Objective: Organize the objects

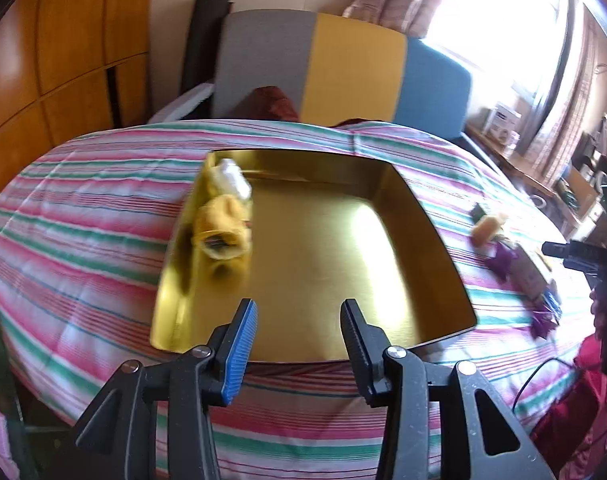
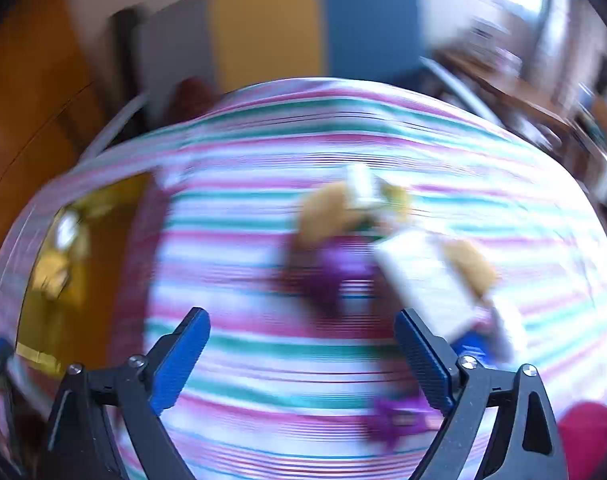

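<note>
The loose pile sits centre-right of the right wrist view on the striped desk: soft yellow and purple pieces, a stiff white box, likely light; pinch one soft piece across its middle. Right tool gapes wide, empty. Left tool hovers half-spread, empty, over the gold tray holding a yellow plush

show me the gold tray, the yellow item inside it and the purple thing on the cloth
gold tray [image 1: 383,264], left wrist view, bare floor
yellow item [image 1: 221,226], left wrist view, its middle
purple thing [image 2: 339,268], right wrist view, blurred centre
</note>
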A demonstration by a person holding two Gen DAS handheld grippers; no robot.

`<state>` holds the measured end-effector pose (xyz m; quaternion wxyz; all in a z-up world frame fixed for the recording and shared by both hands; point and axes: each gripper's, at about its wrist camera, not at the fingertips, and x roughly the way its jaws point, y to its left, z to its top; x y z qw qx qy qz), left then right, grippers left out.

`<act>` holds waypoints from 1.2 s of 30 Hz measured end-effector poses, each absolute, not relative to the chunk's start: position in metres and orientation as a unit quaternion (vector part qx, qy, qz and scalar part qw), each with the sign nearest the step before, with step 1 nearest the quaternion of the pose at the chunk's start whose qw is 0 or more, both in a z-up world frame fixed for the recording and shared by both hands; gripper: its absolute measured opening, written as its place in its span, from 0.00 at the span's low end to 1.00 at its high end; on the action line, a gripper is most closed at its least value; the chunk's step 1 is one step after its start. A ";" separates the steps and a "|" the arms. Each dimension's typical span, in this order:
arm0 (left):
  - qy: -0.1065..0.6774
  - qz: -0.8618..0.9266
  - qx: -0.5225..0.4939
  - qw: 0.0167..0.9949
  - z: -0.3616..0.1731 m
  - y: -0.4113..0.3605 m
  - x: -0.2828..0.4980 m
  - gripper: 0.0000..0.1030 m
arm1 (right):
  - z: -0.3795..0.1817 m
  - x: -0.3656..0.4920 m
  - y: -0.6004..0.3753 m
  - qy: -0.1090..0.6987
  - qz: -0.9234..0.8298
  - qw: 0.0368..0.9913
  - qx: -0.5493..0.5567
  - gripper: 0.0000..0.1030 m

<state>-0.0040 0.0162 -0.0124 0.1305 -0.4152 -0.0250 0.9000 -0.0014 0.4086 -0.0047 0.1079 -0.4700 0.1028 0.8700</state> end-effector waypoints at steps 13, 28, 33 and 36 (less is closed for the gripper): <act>0.008 0.894 -0.406 0.190 -0.005 0.062 -0.003 0.42 | -0.075 0.037 0.528 0.299 0.763 0.229 -0.526 0.99; 0.078 0.853 -0.402 0.323 0.001 0.142 0.020 0.42 | -0.050 0.017 0.465 0.266 0.830 0.037 -0.490 0.97; 0.106 0.822 -0.410 0.381 -0.009 0.189 0.022 0.42 | -0.062 0.022 0.497 0.313 0.818 0.102 -0.472 0.97; 0.118 0.802 -0.424 0.405 -0.019 0.216 0.019 0.42 | -0.070 0.020 0.509 0.343 0.799 0.112 -0.480 0.97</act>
